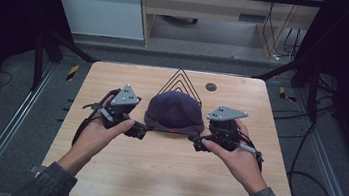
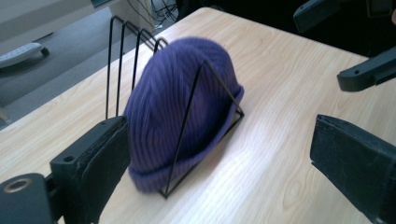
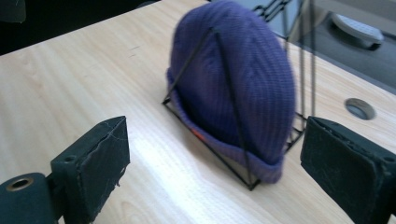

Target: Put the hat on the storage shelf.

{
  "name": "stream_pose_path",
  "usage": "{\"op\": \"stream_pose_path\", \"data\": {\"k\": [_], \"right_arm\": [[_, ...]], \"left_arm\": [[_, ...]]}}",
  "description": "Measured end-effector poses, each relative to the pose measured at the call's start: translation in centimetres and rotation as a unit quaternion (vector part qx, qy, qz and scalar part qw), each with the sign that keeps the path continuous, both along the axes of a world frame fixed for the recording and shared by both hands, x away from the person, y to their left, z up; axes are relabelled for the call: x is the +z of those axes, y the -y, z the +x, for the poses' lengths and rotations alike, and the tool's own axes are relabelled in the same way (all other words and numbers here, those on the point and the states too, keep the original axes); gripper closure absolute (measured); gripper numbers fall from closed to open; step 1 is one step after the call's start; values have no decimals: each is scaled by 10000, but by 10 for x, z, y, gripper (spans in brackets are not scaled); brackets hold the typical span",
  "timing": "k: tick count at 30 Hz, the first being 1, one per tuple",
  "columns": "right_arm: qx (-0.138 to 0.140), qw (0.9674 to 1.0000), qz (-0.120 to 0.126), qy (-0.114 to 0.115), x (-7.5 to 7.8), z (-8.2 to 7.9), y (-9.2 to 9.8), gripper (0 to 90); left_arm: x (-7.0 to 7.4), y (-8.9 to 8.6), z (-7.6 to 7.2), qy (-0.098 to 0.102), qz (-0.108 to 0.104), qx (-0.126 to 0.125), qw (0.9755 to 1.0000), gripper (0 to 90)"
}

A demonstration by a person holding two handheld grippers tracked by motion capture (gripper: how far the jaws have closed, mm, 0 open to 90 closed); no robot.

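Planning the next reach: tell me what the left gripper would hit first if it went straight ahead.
Most likely the purple hat in the wire rack. The left gripper points at the hat's brim end, jaws open and empty; depth is unclear.

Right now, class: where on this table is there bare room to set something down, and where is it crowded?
Bare wood lies along the near edge of the table between the forearms, and in the far left and far right corners. The middle is crowded: the purple beanie sits in the wire rack, flanked by the open left gripper and right gripper.
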State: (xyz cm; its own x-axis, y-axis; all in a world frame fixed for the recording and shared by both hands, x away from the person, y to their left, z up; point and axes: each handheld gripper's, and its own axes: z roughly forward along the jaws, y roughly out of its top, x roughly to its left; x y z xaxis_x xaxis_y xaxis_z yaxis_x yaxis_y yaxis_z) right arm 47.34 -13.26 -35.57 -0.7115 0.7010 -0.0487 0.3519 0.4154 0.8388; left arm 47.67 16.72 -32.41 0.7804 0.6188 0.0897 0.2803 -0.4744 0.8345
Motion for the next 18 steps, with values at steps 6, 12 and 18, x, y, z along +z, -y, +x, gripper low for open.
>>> {"op": "stream_pose_path", "data": {"k": [6, 12, 18], "right_arm": [[217, 9997, -87, -24, -2, -3, -13, 74], [358, 9991, -204, -80, -6, -2, -24, 100], [472, 9984, -283, -137, -12, -2, -31, 132]], "left_arm": [[-6, -15, -12, -27, 73, 32, 10000, 46], [-18, -33, -22, -110, 333, 201, 9992, 48], [-31, -49, -27, -200, 442, 381, 9981, 54]]}}
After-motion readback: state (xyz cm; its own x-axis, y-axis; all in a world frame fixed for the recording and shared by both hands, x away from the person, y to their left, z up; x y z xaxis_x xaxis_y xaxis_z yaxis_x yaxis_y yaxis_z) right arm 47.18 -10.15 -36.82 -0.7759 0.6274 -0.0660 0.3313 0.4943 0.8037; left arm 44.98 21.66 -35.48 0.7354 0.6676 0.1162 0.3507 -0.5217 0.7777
